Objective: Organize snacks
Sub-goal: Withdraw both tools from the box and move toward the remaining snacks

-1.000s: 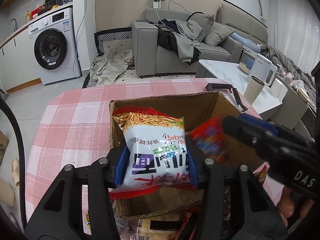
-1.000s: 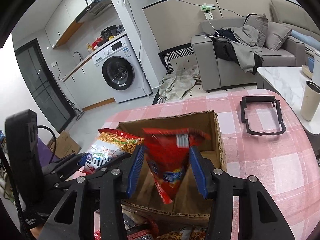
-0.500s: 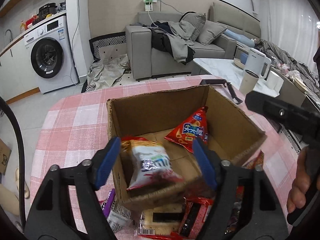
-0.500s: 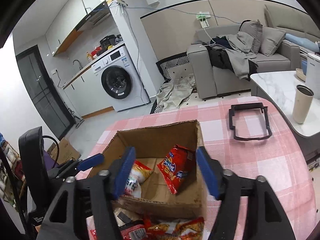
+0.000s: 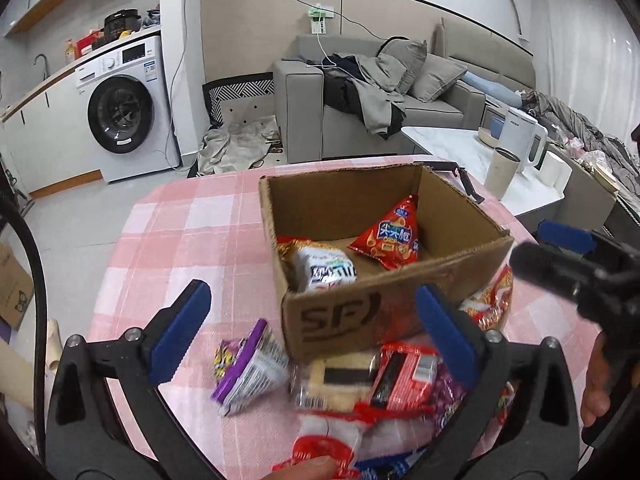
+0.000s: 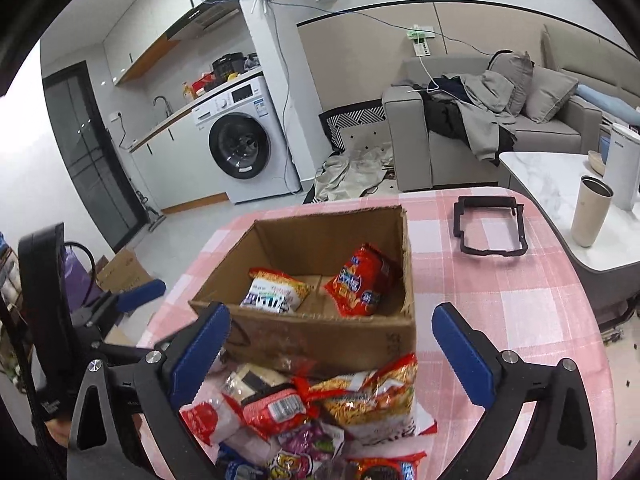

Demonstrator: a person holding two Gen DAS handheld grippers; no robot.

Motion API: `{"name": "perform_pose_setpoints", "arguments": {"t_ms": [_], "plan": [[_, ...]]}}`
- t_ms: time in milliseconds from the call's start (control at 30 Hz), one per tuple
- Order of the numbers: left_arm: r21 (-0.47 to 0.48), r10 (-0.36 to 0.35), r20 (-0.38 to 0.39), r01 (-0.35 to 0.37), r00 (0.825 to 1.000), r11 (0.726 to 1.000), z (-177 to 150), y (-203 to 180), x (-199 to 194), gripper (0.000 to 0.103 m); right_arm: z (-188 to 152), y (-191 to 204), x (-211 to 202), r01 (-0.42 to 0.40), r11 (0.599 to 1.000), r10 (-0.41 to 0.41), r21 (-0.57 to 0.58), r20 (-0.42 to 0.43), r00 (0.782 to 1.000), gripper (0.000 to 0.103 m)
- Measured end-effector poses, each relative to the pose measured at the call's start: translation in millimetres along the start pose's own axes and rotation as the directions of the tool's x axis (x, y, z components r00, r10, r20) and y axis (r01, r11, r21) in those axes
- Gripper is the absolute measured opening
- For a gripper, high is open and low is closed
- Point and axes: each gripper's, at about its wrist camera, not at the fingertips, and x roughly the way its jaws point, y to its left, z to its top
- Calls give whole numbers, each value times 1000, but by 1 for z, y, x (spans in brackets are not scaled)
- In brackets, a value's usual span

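An open cardboard box (image 5: 360,312) (image 6: 328,340) stands on the pink checked table. Inside lie a white noodle-snack bag (image 5: 324,268) (image 6: 276,292) and a red chip bag (image 5: 390,238) (image 6: 360,280). A pile of snack packets (image 5: 360,380) (image 6: 320,412) lies in front of the box, including a purple packet (image 5: 244,364). My left gripper (image 5: 312,336) is open and empty above the pile, near the box's front wall. My right gripper (image 6: 332,352) is open and empty, also above the pile in front of the box.
A black plastic frame (image 6: 490,226) lies on the table (image 5: 180,240) to the right of the box. Beyond the table's right edge stands a marble coffee table with a cup (image 6: 592,212) and a kettle. A sofa and a washing machine stand behind.
Both grippers opened and dropped their bags into the box, the white bag from the left, the red from the right. Both then drew back over the snack pile.
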Motion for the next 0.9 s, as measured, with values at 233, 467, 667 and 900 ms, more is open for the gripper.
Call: {"name": "perform_pose_setpoints", "arguments": {"t_ms": [233, 467, 667, 900], "plan": [[-18, 25, -3, -25, 1000, 1000, -22, 9, -25, 102, -27, 6, -5, -8, 1000, 7, -22, -43, 999, 103], [-36, 46, -15, -46, 999, 998, -41, 16, -44, 102, -53, 4, -11, -7, 1000, 5, -25, -77, 997, 103], [-36, 56, -31, -57, 998, 998, -53, 13, -52, 102, -65, -1, -19, -8, 1000, 7, -14, -85, 996, 103], [-27, 47, -44, -48, 998, 998, -61, 4, -56, 102, -75, -3, -29, -3, 1000, 1, -16, -89, 996, 103]]}}
